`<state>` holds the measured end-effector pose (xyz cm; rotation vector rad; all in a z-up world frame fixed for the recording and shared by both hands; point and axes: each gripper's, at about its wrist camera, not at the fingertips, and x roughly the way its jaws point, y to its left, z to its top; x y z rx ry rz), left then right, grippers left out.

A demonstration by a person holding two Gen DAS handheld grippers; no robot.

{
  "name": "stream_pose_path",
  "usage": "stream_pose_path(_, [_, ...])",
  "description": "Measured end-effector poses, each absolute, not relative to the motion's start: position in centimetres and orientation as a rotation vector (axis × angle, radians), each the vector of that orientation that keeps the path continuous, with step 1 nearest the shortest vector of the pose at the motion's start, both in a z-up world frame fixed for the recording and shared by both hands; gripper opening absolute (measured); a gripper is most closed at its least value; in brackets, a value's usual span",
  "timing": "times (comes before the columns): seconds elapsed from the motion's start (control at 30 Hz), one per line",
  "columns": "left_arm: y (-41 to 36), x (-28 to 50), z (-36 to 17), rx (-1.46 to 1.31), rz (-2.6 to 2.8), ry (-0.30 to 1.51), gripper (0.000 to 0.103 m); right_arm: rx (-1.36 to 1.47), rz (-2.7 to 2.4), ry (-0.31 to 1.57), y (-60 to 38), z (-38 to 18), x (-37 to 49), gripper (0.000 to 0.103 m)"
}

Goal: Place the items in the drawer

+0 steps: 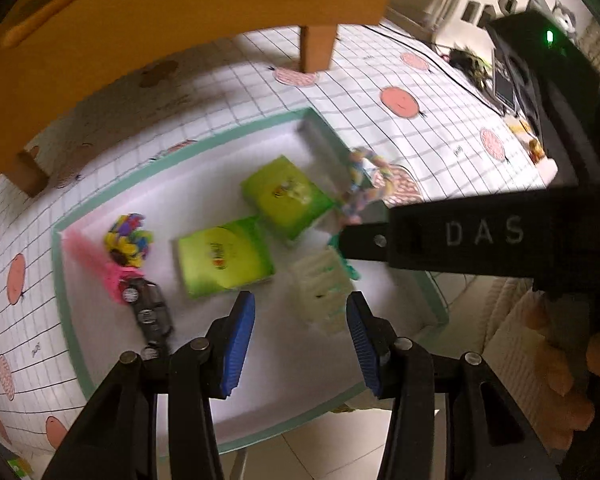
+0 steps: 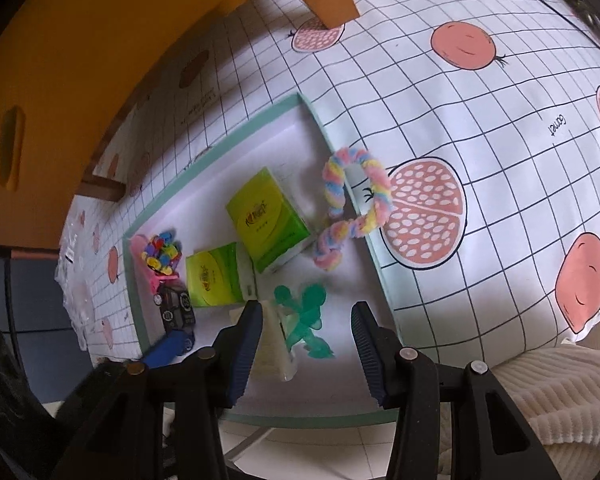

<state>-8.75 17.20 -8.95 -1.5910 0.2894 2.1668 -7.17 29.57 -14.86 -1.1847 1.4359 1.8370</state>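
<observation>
Drawer [image 2: 324,128] with a teal rim is seen pulled out over the checked tablecloth [image 2: 480,128], already well filled. Two green tissue packs [image 2: 266,220] are laid near its middle; at nine o'clock of them a bright pompom [image 2: 162,254] and a dark toy car [image 2: 176,306] are kept against the far-left wall, and at five o'clock a green plastic toy [image 2: 306,322] and a pale ribbed box [image 1: 324,292] are found. A pastel twisted ring [image 2: 354,208] is draped across the rim at three o'clock, half in and half out.

The right gripper [image 2: 306,348] is held spread wide and empty above the green toy. The left gripper [image 1: 300,340] is likewise held apart with nothing between its pads, over the drawer's front.

The ring is judged the likeliest trouble: being soft and balanced on the edge, it could be knocked outward onto the cloth by a careless pass, or be jammed against the orange cabinet [image 2: 80,60] if the drawer is pushed in. The tall tissue pack could also be tipped by a low approach.
</observation>
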Motion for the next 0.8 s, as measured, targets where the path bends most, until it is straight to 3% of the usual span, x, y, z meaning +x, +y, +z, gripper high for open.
stream_pose_path(0.33, [19.1,-9.0,-10.2,-1.62,2.163,0.328,0.047,-1.148,1.832,1.485,29.8,-15.0,-6.9,0.05])
stream_pose_path(0.8, [16.9,-9.5,-10.4,-1.624,2.172,0.185,0.04,-1.173,1.823,1.499,29.8,-15.2,-6.7,0.05])
